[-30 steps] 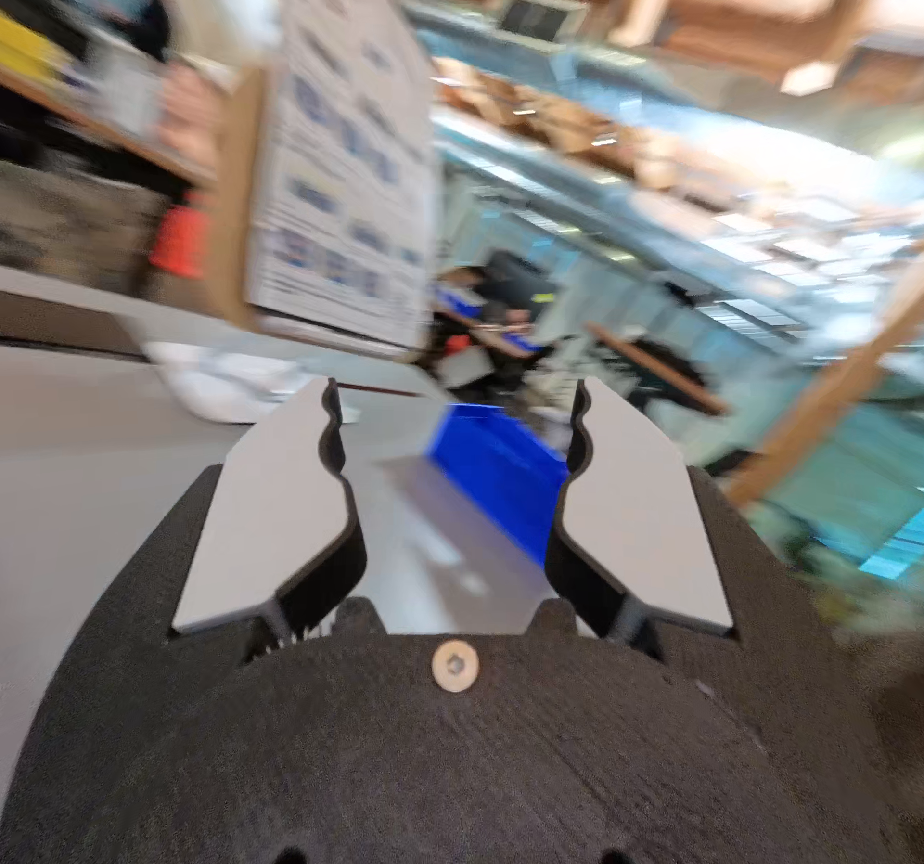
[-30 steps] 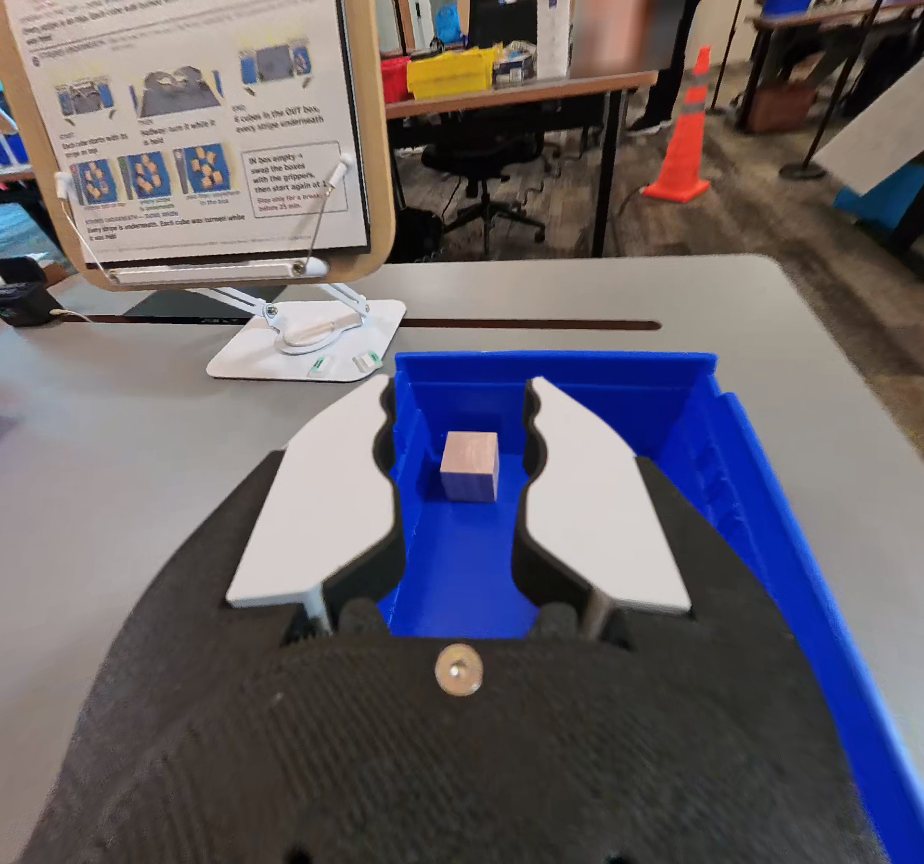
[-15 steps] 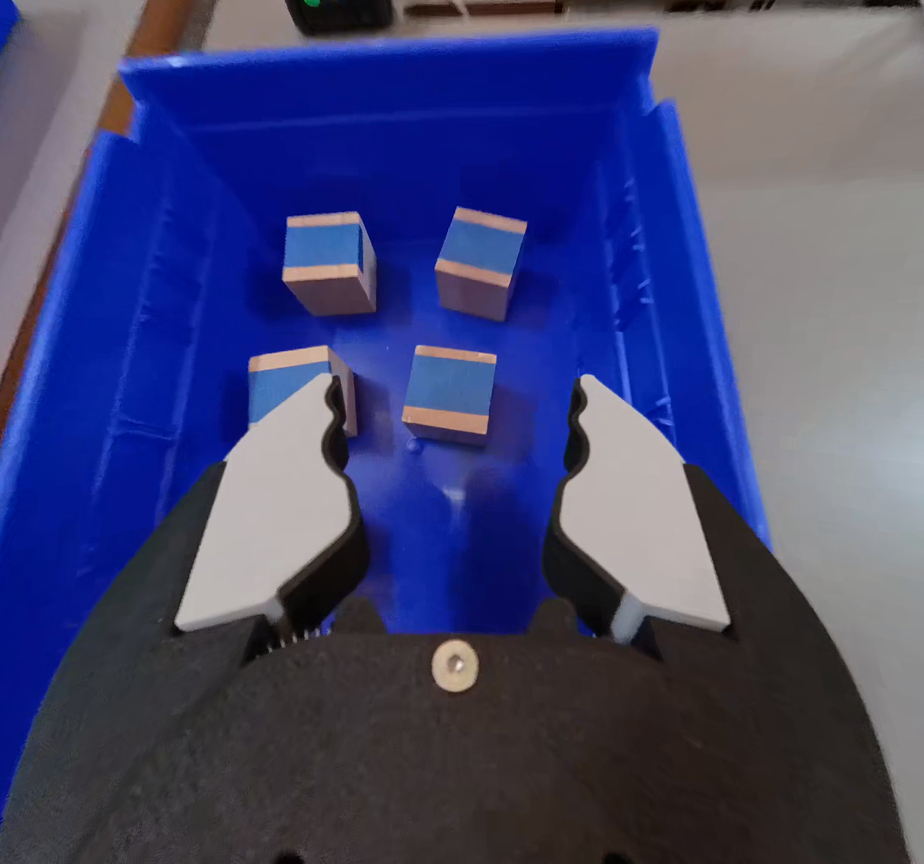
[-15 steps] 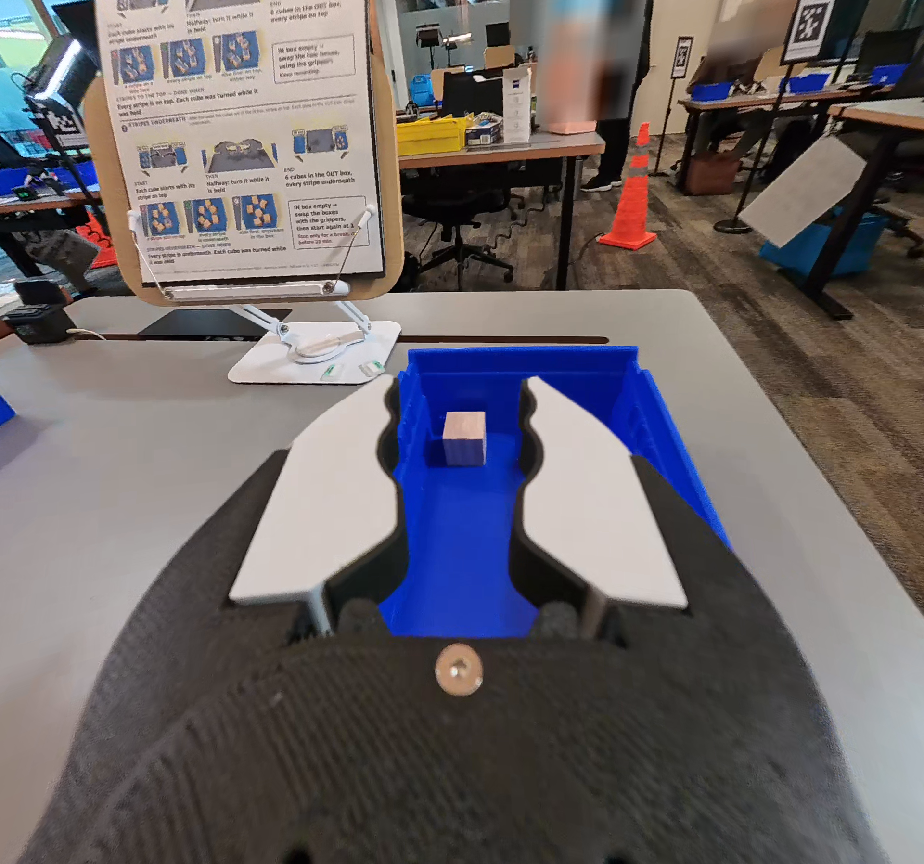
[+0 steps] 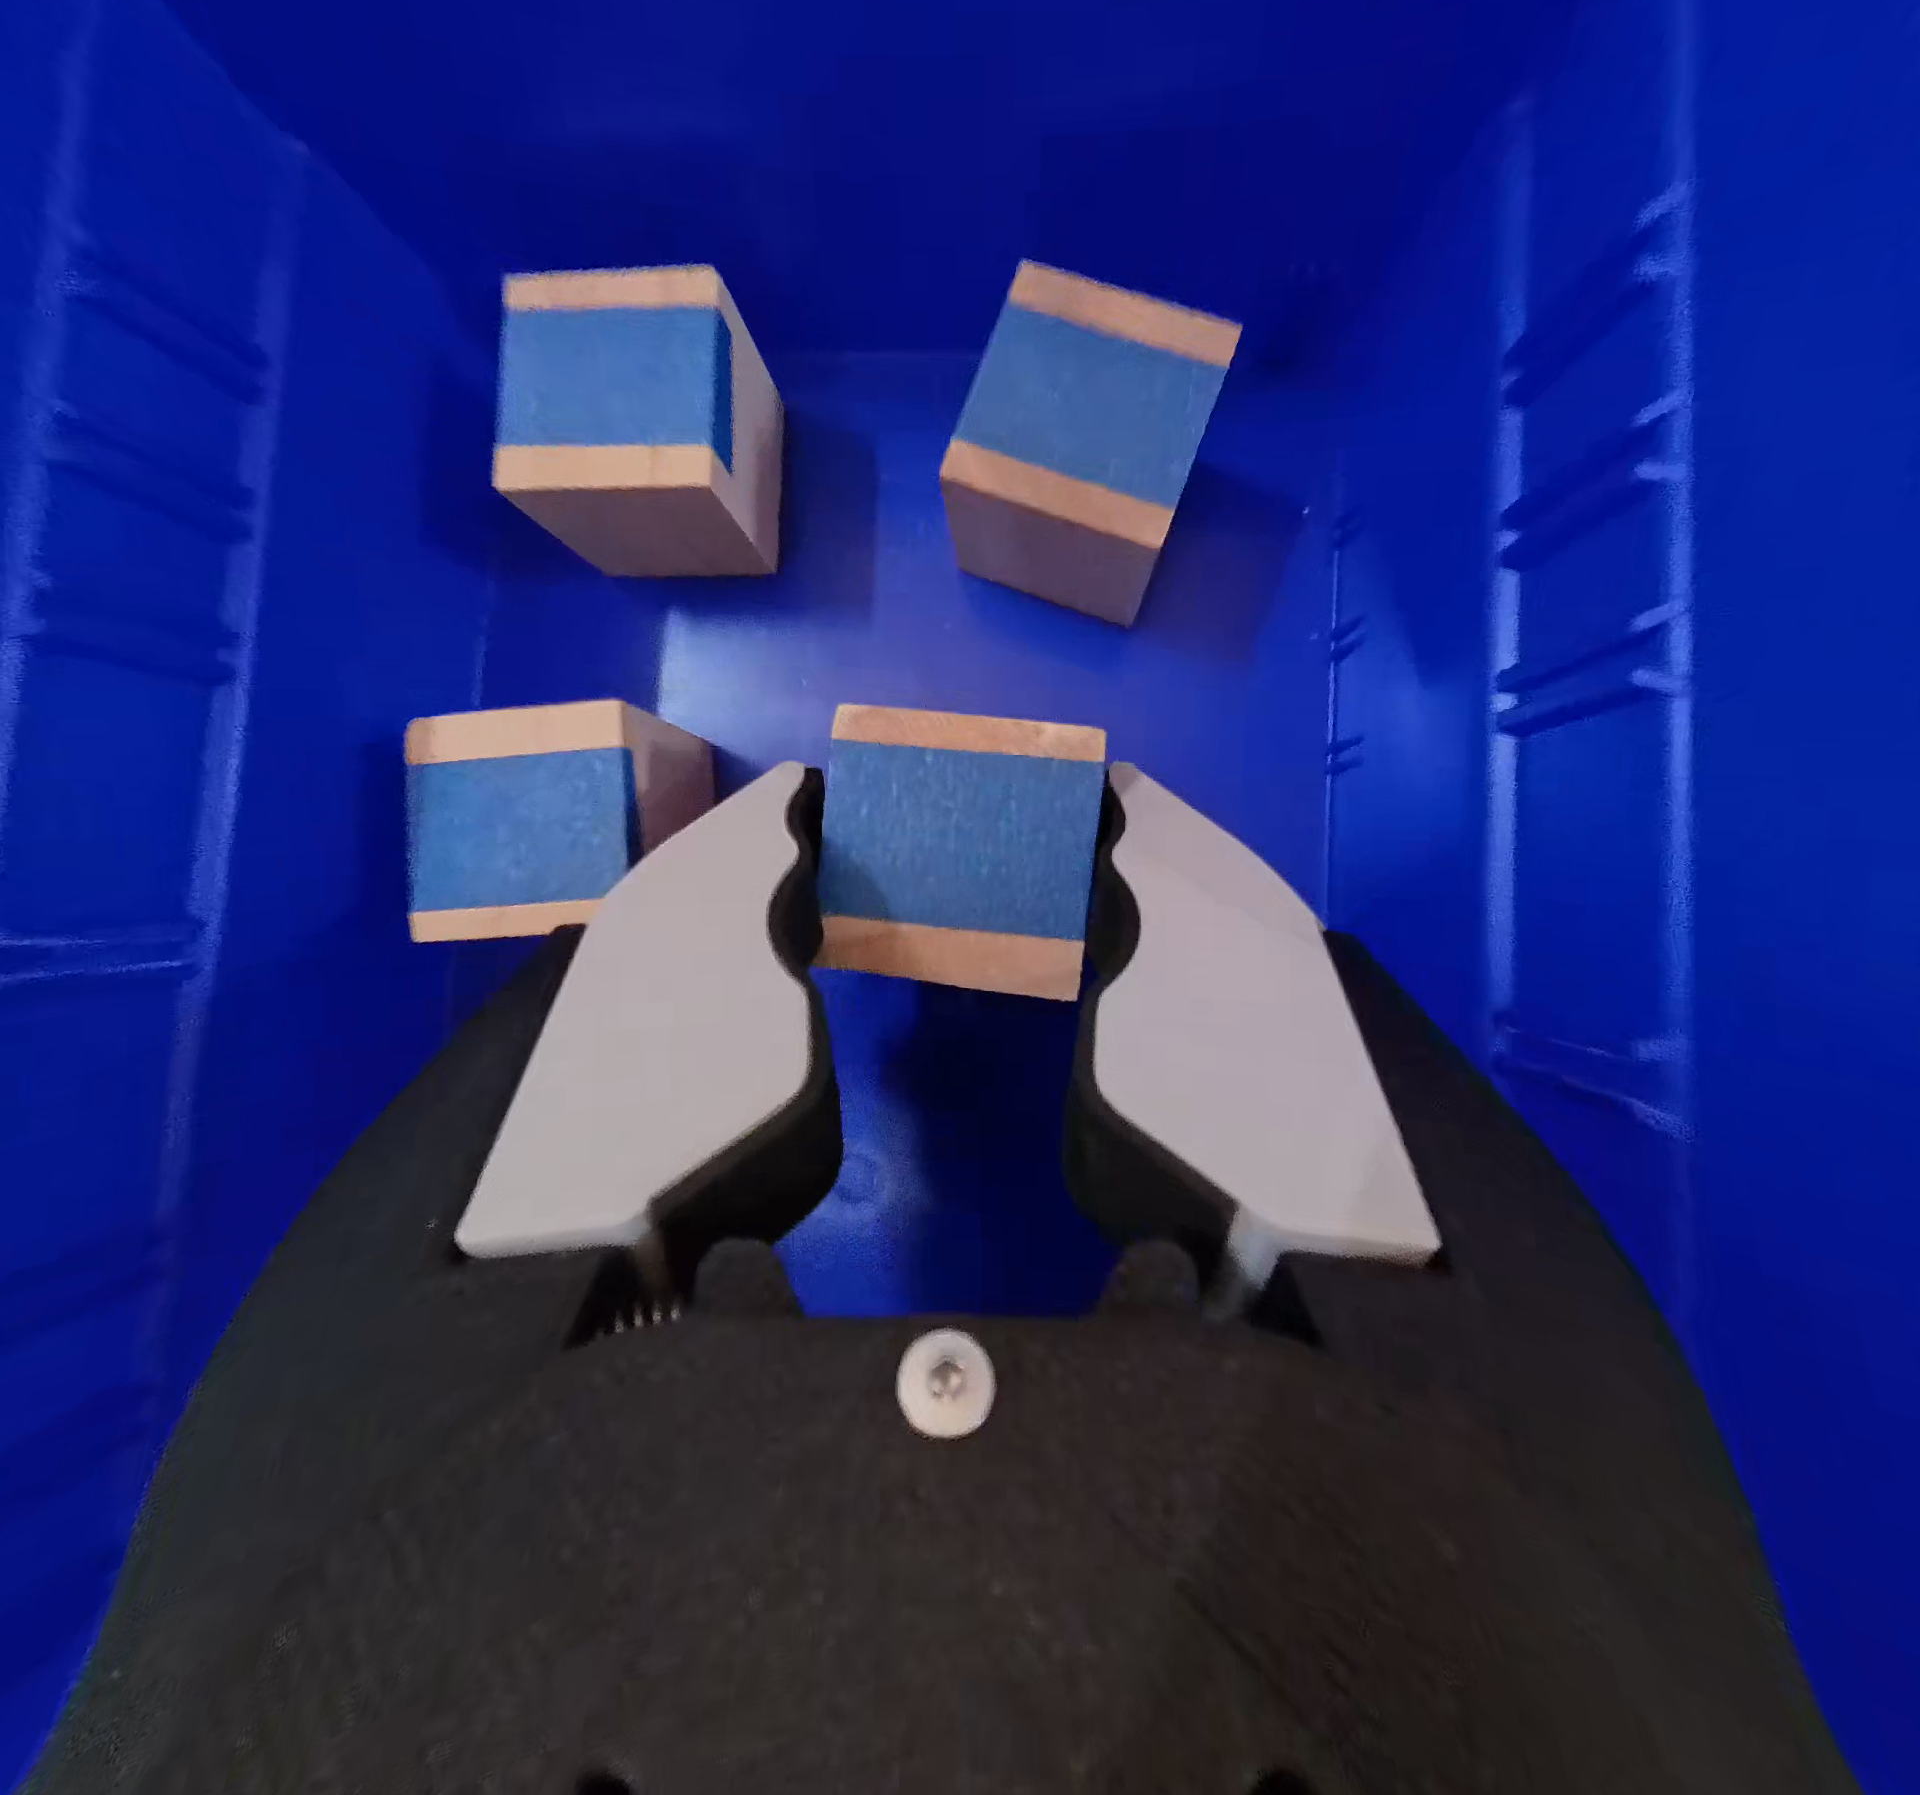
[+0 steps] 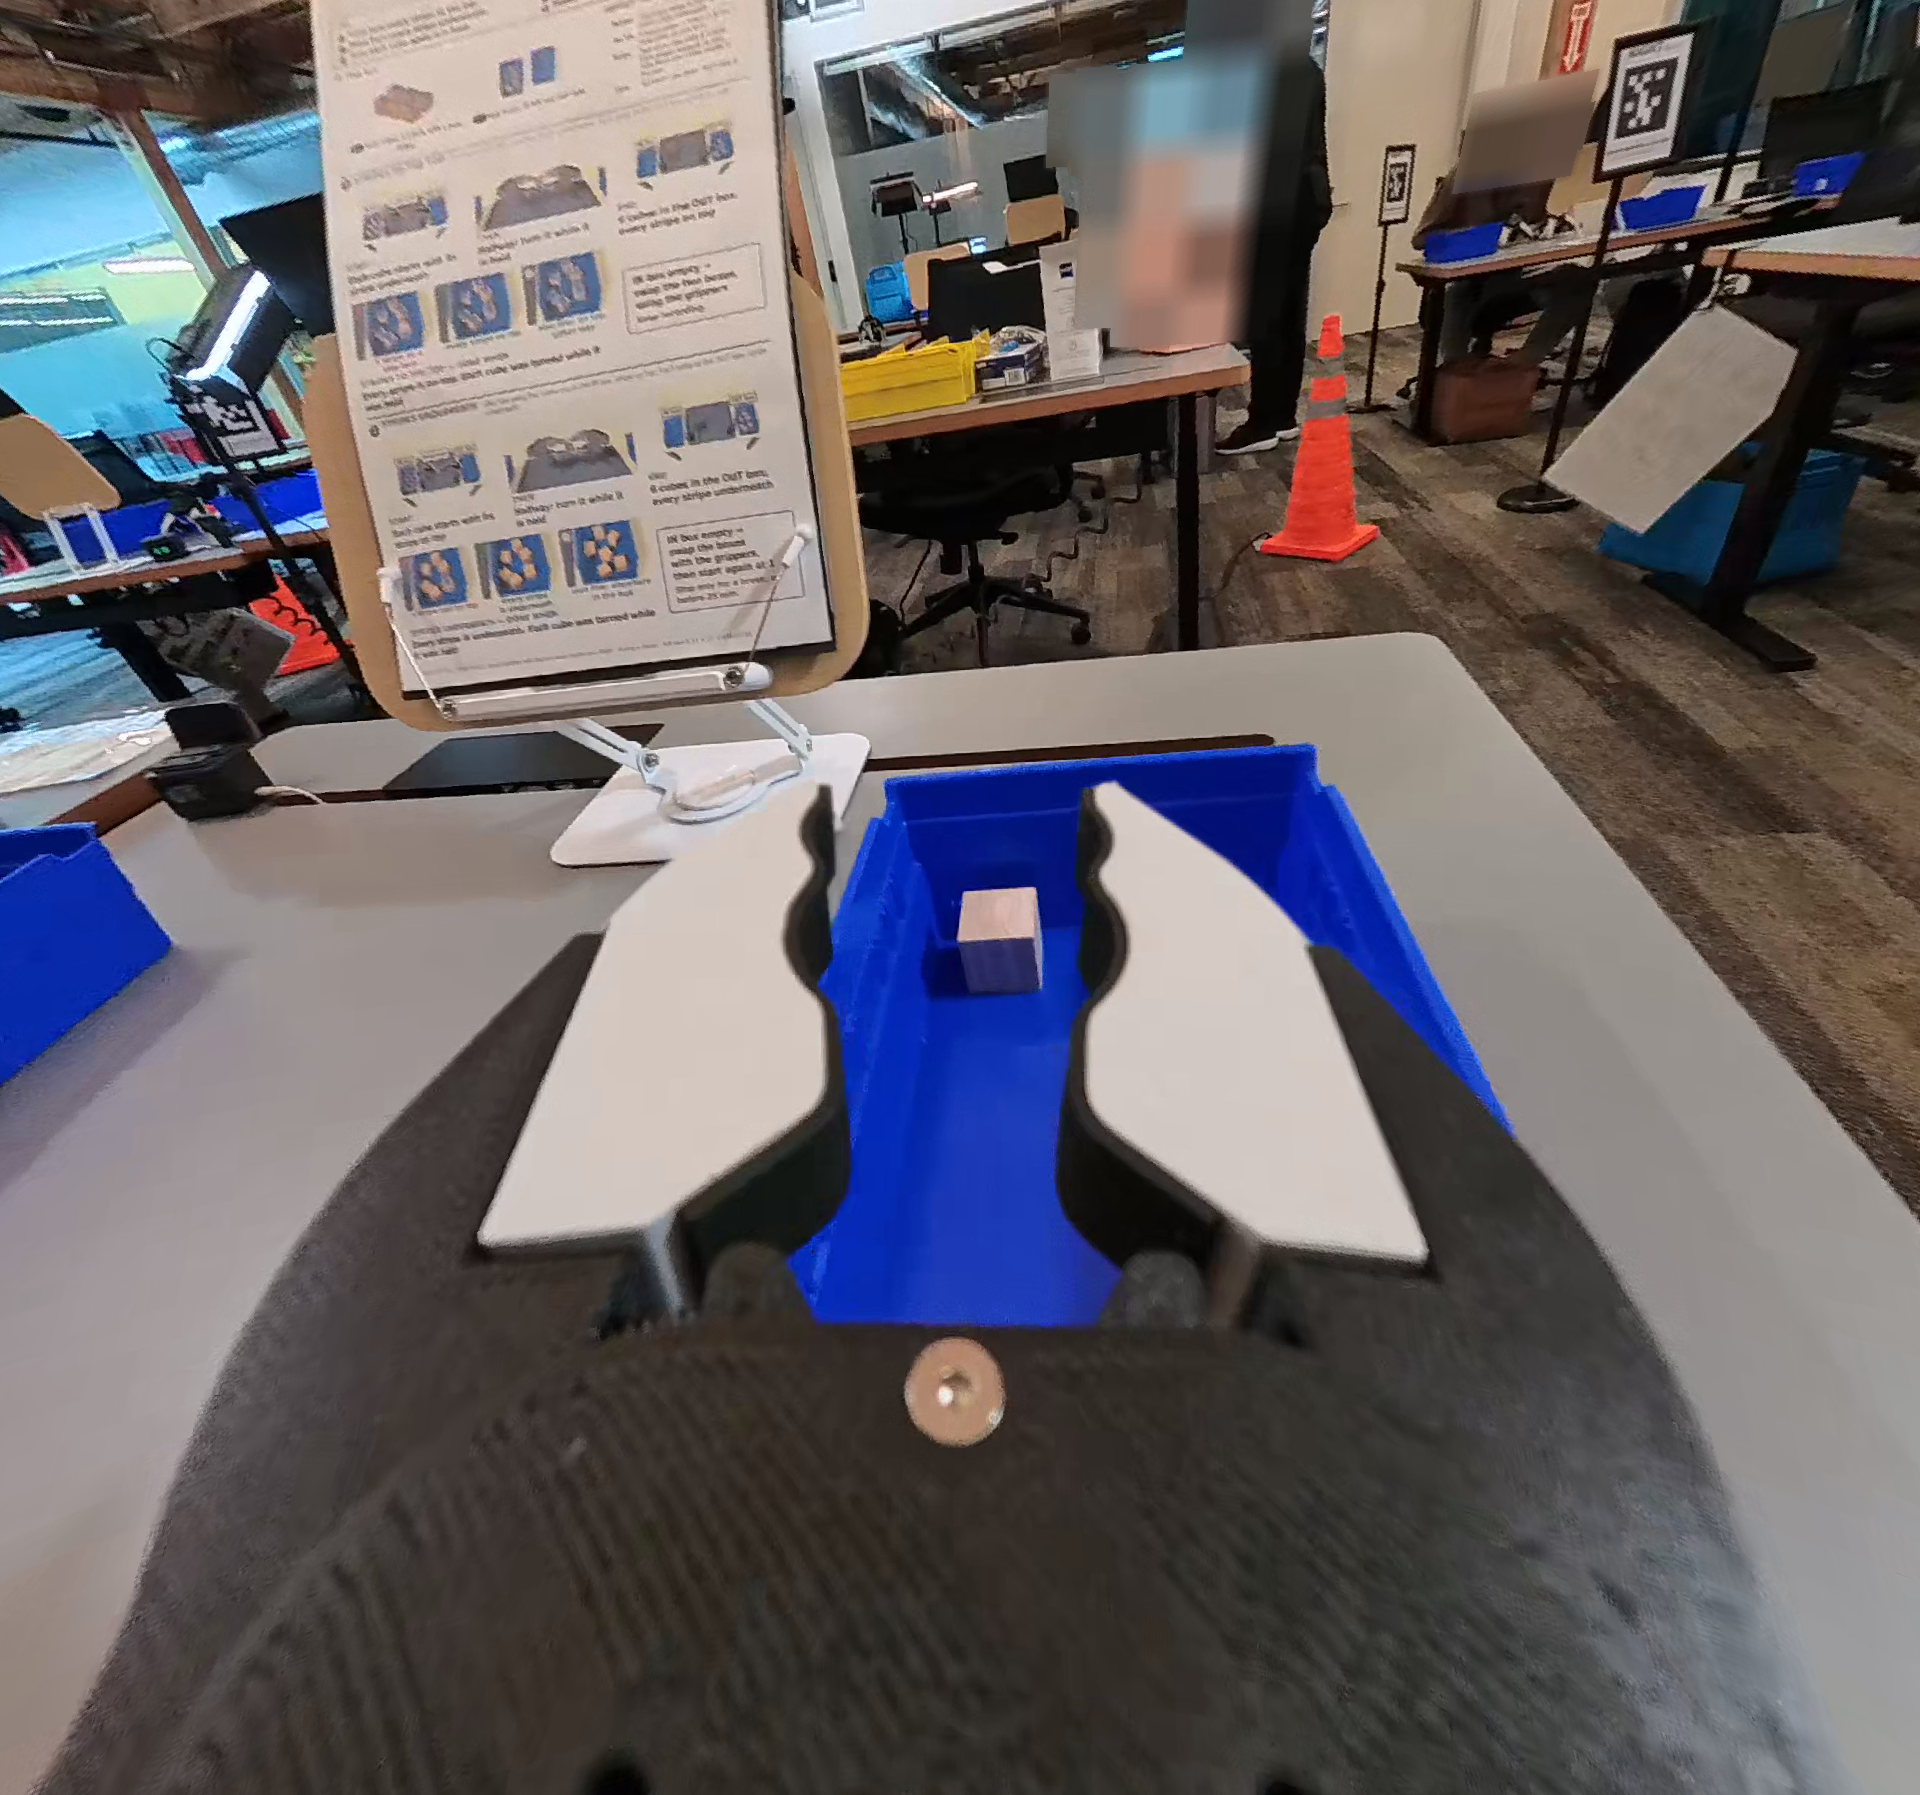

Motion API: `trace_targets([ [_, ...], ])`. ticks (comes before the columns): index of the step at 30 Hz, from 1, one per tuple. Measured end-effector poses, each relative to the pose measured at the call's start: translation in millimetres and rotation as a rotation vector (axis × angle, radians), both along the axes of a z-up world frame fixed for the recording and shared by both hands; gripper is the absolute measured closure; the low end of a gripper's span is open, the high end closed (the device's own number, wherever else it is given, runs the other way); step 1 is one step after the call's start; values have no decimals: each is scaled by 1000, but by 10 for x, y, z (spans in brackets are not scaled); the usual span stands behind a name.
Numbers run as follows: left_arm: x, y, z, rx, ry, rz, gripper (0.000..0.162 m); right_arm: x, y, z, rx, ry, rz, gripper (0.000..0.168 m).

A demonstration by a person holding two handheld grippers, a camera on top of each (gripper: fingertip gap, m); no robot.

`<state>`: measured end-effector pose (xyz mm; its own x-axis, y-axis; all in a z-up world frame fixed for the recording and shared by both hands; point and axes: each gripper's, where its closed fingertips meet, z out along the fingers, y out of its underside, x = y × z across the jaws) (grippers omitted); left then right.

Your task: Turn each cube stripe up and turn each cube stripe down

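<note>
Inside the left blue bin (image 5: pixel 260 602), four stripe-up cubes are counted; the one at six o'clock (image 5: pixel 961 852) is gripped by the left gripper (image 5: pixel 956 810). One plain-topped cube (image 6: pixel 1000 940) is seen at twelve o'clock in the right bin (image 6: pixel 1351 872) on the counter (image 6: pixel 312 966), beyond the right gripper (image 6: pixel 956 810), jaws parted and empty.

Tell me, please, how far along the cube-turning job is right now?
Done: one cube sits in the right bin with no stripe on top. In hand: the left gripper brackets the near-right cube, stripe up. Left: three more stripe-up cubes in the left bin. The right gripper is open, empty.
</note>
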<state>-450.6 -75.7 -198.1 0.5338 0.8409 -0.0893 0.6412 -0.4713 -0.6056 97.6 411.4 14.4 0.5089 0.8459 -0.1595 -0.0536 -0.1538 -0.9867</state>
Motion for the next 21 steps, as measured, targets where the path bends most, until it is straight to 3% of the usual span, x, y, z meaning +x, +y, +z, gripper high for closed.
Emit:
trace_targets([
  [3, 13, 73, 326, 124, 80, -15, 112, -113, -80, 44, 6, 9, 36, 123],
  [6, 145, 271, 811, 358, 174, -89, 113, -286, -213, 116, 15, 32, 95, 124],
  [10, 712, 674, 1572, 825, 151, -300, 113, -668, -578, 204, 8, 90, 263, 122],
  [14, 1509, 943, 2223, 1306, -17, -540, 113, -1136, -1153, 178, 17, 102, 474, 116],
  [18, 2152, 1038, 2552, 1633, -134, -722, 114, -1536, -1908, 88, -66, 138, 723, 106],
  [21, 2514, 1146, 2527, 1690, -164, -812, 114, -1719, -2508, -24, -159, 152, 911, 101],
])
